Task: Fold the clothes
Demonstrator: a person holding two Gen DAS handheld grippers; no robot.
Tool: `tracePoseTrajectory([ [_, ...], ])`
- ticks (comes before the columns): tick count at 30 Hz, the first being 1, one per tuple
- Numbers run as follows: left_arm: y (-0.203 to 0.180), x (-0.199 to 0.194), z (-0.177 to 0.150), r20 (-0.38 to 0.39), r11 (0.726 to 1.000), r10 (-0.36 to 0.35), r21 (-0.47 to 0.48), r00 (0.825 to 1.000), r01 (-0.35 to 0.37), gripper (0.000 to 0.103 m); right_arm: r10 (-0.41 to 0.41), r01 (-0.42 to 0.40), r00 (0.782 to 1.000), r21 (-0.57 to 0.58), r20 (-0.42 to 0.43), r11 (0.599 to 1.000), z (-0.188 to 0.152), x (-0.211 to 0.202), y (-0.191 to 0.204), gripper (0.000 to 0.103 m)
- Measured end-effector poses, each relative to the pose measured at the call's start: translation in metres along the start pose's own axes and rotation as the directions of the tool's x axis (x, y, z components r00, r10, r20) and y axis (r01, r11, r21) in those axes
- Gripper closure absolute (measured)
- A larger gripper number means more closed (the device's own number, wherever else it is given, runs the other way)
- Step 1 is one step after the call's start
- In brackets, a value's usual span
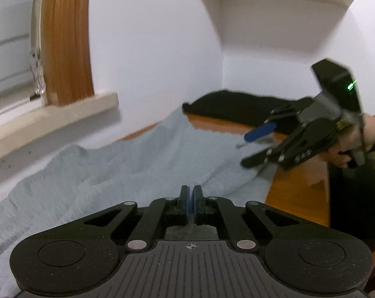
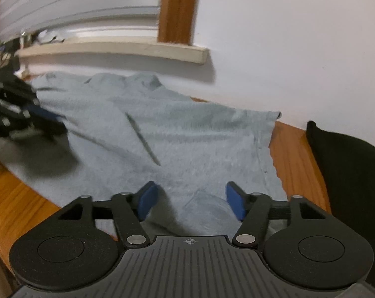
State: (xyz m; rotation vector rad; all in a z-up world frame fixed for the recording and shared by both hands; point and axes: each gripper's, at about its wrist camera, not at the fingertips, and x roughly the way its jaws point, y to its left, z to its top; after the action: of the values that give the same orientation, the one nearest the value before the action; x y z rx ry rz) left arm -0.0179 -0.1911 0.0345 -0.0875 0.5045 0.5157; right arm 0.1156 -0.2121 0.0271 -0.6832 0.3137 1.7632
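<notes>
Left wrist view: my left claw (image 1: 191, 193) is closed, empty, over the light blue knit garment (image 1: 128, 156) spread on the wooden tabletop (image 1: 296, 198). Right claw (image 2: 191, 198) is parted, holding nothing, above its near hem.

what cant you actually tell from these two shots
- Left gripper: jaws shut; cloth between them hidden by its own fingers.
- Left gripper, right wrist view: motion-blurred.
- Black garment: cut off by the edge.
- Grey-blue garment: near hem hidden behind the right gripper.

Garment (image 2: 182, 134) on table (image 2: 294, 149), below windowsill (image 2: 137, 49)
</notes>
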Motion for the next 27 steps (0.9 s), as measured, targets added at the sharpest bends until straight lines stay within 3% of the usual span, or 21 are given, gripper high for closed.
tracePoseTrajectory([
  [10,-0.01,-0.01,0.012,0.094,0.998,0.035,0.044,0.995,-0.039,0.1,0.046,-0.047,0.999,-0.096,-0.008,0.994,0.001,-0.011,0.005,0.038],
  [22,-0.009,-0.01,0.016,0.124,0.996,0.056,0.059,0.991,-0.064,0.1,0.134,-0.136,0.991,-0.154,-0.026,0.979,0.018,-0.003,0.015,0.039],
  [25,-0.007,-0.013,0.015,0.139,0.996,0.047,0.065,0.989,-0.057,0.1,0.145,-0.15,0.989,-0.172,-0.04,0.974,0.018,-0.004,0.015,0.054],
  [27,-0.007,-0.015,0.015,0.141,0.996,0.045,0.071,0.989,-0.055,0.1,0.136,-0.143,0.989,-0.177,-0.049,0.974,0.018,-0.003,0.012,0.074],
])
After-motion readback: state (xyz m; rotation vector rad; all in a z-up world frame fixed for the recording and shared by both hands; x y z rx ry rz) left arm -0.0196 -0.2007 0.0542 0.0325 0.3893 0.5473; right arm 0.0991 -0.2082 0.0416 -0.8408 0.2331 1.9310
